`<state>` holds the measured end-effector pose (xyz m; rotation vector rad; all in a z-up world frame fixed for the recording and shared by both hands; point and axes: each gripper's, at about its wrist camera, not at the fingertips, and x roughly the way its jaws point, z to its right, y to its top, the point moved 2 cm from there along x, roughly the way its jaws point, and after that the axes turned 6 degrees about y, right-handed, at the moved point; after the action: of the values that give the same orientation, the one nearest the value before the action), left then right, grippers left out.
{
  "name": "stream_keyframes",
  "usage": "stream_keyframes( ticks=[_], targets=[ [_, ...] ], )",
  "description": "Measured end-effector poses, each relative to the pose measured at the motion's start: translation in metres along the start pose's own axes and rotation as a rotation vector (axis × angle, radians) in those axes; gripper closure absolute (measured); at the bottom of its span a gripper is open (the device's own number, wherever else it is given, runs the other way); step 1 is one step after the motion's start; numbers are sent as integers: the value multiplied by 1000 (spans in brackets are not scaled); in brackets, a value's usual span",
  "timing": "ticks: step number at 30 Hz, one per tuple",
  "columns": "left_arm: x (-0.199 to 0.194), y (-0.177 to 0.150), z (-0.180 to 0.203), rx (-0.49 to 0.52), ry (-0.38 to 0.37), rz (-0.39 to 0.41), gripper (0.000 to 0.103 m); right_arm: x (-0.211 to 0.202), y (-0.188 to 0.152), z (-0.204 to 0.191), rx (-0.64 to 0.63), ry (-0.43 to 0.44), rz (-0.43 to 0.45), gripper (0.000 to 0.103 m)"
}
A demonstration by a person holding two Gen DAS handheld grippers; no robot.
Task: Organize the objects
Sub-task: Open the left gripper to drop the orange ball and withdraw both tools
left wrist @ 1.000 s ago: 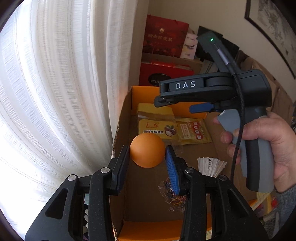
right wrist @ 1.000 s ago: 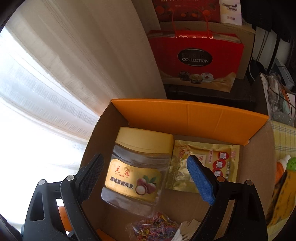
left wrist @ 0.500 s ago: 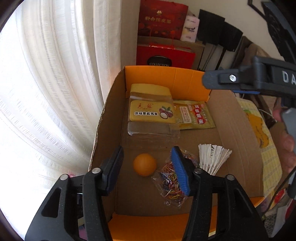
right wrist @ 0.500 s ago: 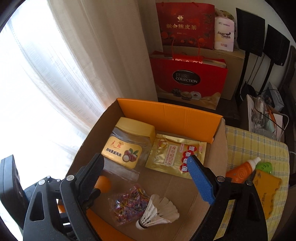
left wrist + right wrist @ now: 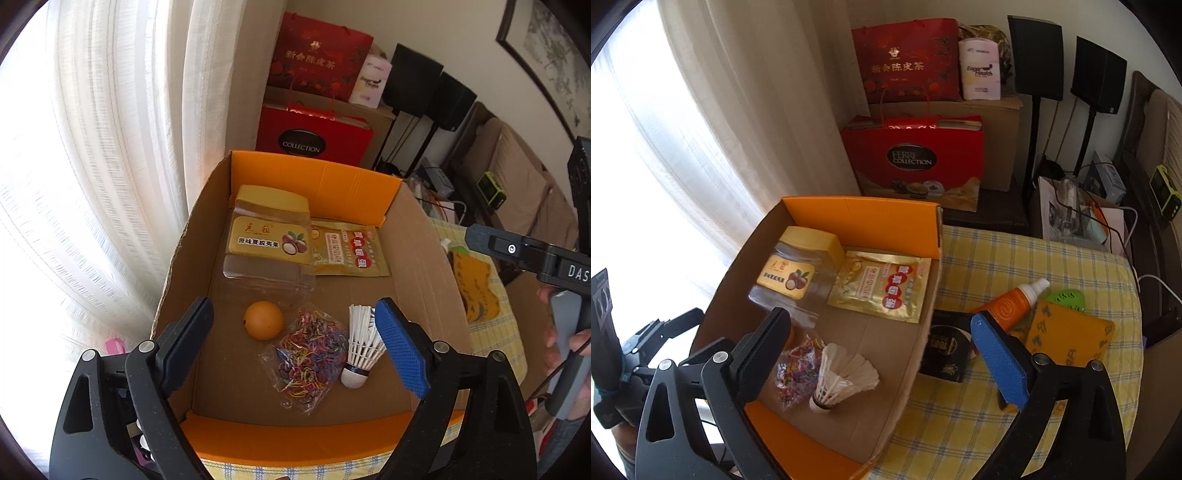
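Observation:
An open cardboard box (image 5: 417, 243) (image 5: 912, 373) with orange flaps holds a yellow-lidded jar (image 5: 267, 236) (image 5: 798, 269), a gold packet (image 5: 347, 253) (image 5: 882, 291), an orange ball (image 5: 263, 320), a bag of coloured rubber bands (image 5: 308, 358) (image 5: 798, 365) and a white shuttlecock (image 5: 360, 350) (image 5: 838, 380). My left gripper (image 5: 295, 347) is open and empty, raised above the box. My right gripper (image 5: 882, 358) is open and empty, above the box's right wall. On the yellow checked cloth (image 5: 1015, 254) lie an orange bottle (image 5: 1015, 301), a black item (image 5: 943, 350), an orange pouch (image 5: 1067, 336) and a green item (image 5: 1065, 299).
White curtains (image 5: 92, 184) hang left of the box. Red gift bags (image 5: 912, 162) and a carton stand behind it. Black speaker stands (image 5: 1034, 129) and cables are at the back right. The right gripper's handle (image 5: 565, 332) shows at the right of the left wrist view.
The left gripper has let go of the orange ball, which now lies in the box, and has opened wider and lifted back. The right gripper has pulled back and to the right.

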<state>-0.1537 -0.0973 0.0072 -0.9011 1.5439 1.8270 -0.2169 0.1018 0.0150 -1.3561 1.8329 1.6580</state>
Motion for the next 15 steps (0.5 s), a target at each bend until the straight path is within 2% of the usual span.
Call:
stream_keyframes(
  ticks=[2, 5, 9, 15],
  targets=[
    [-2, 2, 4, 5, -2, 7, 14, -5, -3, 7, 10, -11, 5, 3],
    [-6, 4, 12, 6, -17, 18, 1, -13, -8, 15, 17, -37, 20, 2],
    [-12, 6, 23, 12, -31, 27, 0, -22, -16, 23, 7, -90, 29, 2],
    [-17, 9, 45, 46, -39, 31, 0, -29, -25, 33, 16, -121, 33, 2]
  ],
)
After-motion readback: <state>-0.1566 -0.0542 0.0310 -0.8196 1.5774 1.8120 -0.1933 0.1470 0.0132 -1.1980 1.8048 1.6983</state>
